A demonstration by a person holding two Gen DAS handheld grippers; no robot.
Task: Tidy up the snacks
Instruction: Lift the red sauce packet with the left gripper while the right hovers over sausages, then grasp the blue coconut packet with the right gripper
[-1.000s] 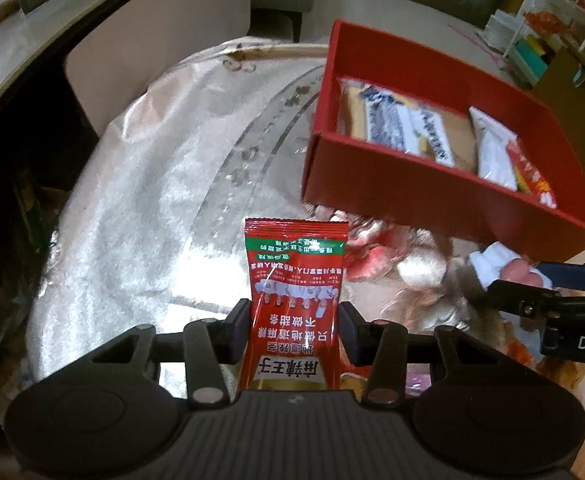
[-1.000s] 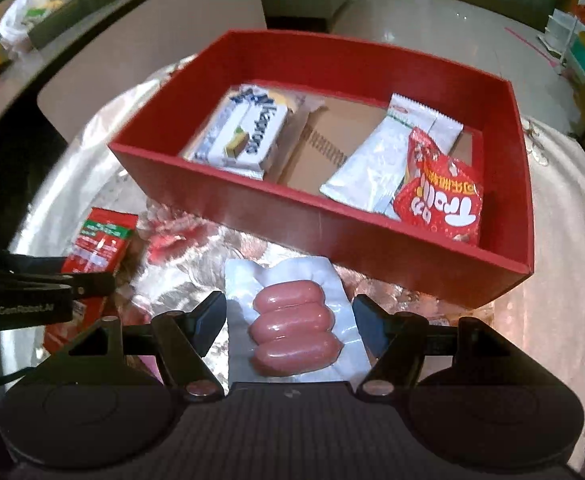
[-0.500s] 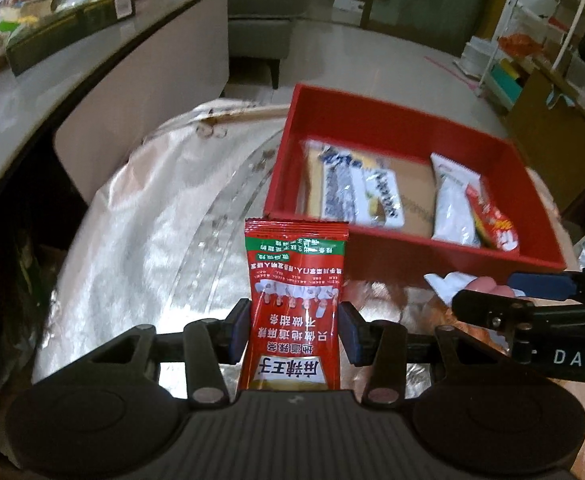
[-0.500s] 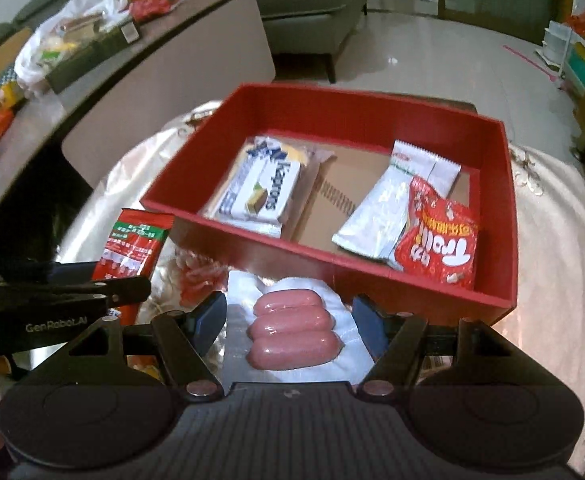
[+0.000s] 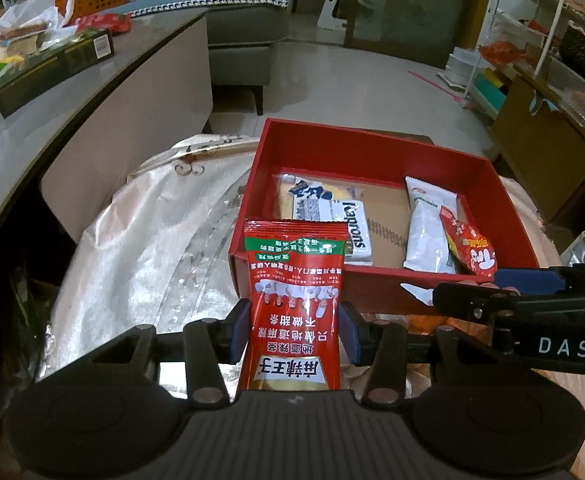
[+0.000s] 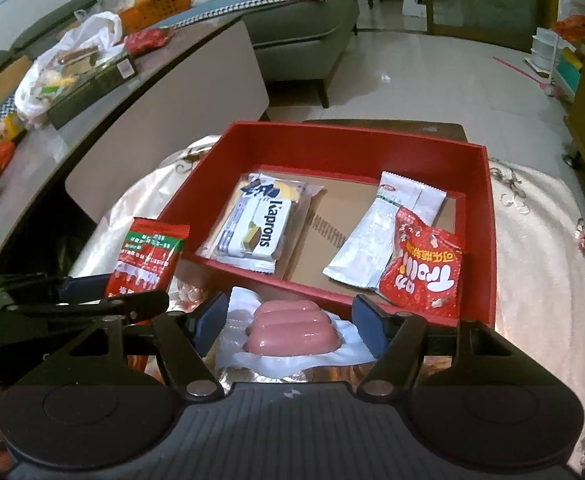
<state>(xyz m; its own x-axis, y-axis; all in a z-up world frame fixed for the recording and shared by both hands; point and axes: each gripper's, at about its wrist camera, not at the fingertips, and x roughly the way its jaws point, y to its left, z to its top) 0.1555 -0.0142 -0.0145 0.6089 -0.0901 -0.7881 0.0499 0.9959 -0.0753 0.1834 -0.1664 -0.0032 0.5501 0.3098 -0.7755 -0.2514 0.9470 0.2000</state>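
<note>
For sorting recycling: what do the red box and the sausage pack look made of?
Red box: apparently cardboard with a matte red covering; its bare brown floor shows inside. Sausage pack: looks like clear, glossy vacuum-sealed plastic film, hugging three sausages, with crinkled edges.

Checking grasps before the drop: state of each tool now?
Left tool: closed on the red snack packet.
Right tool: closed on the sausage pack.
</note>
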